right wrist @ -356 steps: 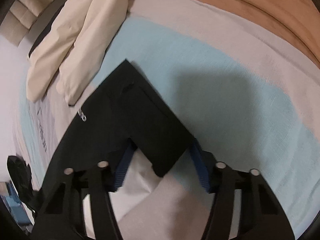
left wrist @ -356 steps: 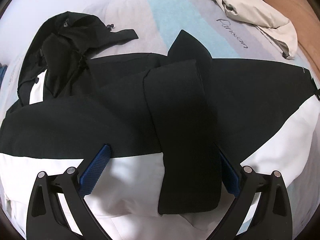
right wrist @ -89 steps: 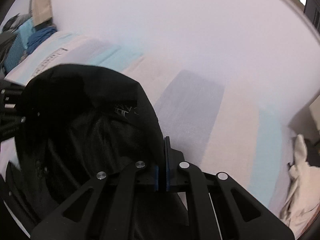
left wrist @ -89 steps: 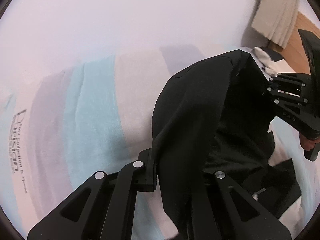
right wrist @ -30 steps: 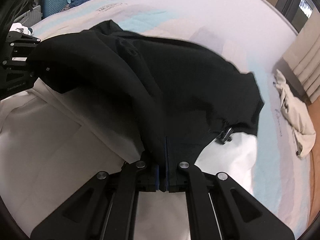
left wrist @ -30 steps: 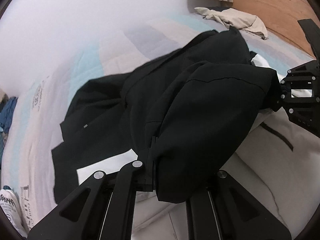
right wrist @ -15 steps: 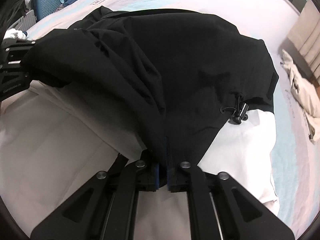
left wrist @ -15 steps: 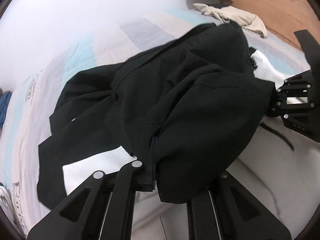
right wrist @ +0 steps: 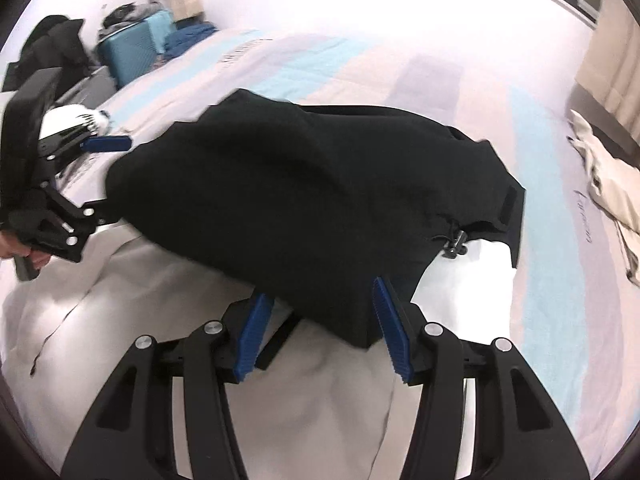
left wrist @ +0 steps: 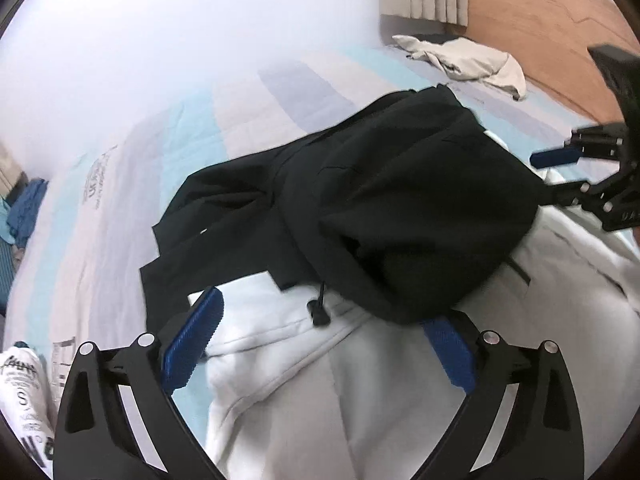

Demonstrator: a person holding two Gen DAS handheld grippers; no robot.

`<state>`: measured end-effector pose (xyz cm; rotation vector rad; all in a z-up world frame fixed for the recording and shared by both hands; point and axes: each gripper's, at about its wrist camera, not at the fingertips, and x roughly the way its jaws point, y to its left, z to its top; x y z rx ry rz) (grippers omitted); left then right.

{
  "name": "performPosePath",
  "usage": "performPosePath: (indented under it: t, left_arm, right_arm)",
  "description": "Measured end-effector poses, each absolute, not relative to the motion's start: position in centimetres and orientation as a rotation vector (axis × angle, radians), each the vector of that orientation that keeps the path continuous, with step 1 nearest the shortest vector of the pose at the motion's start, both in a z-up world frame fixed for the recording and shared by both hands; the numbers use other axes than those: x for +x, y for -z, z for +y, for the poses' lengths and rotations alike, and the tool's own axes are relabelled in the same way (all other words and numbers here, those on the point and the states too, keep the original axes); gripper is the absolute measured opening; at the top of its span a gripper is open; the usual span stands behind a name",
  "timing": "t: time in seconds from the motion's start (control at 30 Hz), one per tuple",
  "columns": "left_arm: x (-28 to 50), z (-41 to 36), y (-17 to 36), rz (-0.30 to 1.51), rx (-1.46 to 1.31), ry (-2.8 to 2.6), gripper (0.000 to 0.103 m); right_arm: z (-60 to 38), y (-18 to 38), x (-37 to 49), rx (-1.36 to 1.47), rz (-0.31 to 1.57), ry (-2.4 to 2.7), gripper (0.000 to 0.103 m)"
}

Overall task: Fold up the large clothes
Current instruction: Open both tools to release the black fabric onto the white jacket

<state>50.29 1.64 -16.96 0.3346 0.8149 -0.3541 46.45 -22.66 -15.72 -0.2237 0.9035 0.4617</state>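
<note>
Bare striped bed (left wrist: pixel 168 136) lies open to you beyond the black-and-white jacket (left wrist: pixel 400 208); a beige garment (left wrist: pixel 468 60) blocks the far corner, a blue suitcase (right wrist: pixel 132 50) the bedside.

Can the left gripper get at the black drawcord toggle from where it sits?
Probably yes. The left gripper is open and the toggle lies exposed on the jacket's white panel, between and just ahead of its fingers.

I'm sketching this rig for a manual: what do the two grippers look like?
Both the left gripper and the right gripper have black angular link arms with cut-out openings and silver round pivot bolts. Each finger carries a blue ribbed pad. White lettering marks the right one's body. No cables show.
</note>
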Motion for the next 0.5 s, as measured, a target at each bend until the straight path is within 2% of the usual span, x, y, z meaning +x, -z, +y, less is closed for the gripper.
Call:
performPosePath:
  t: [0.13, 0.3, 0.37, 0.4, 0.5]
  left_arm:
    - [48.7, 2.0, 16.5, 0.822, 0.374, 0.361, 0.094]
    - [48.1, 2.0, 13.3, 0.794, 0.333, 0.404, 0.097]
    - [49.0, 1.7, 12.0, 0.780, 0.283, 0.437, 0.097]
    - [49.8, 1.3, 11.7, 0.780, 0.247, 0.463, 0.097]
    - [52.3, -0.1, 12.6, 0.792, 0.202, 0.510, 0.097]
  right_arm:
    - [-23.4, 14.6, 45.6, -0.194, 0.913, -0.481, 0.050]
    - [-24.5, 11.7, 46.4, -0.141, 0.864, -0.508, 0.050]
    - [-24.1, 10.9, 47.2, -0.132, 0.846, -0.529, 0.053]
    - [-23.8, 11.2, 48.1, -0.138, 0.844, -0.541, 0.056]
    - [-22.5, 12.8, 50.1, -0.169, 0.857, -0.560, 0.056]
